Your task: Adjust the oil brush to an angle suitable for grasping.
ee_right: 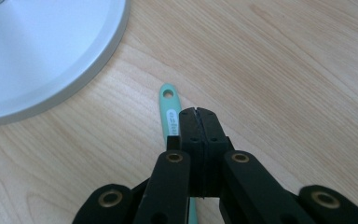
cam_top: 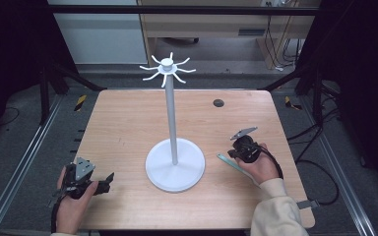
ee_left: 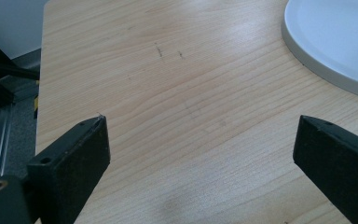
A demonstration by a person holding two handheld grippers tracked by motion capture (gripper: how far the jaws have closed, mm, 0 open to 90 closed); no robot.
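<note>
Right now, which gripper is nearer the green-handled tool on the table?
Right. The right gripper sits directly over the green-handled tool, its fingers shut beside the handle. The left gripper rests open across the table, beyond the white stand's base.

You have no text you can read here. The green handle (ee_right: 168, 108) lying beside the white stand base (ee_right: 51, 56) carries a small white label (ee_right: 172, 119) with dark print, too small and blurred to make out.
</note>
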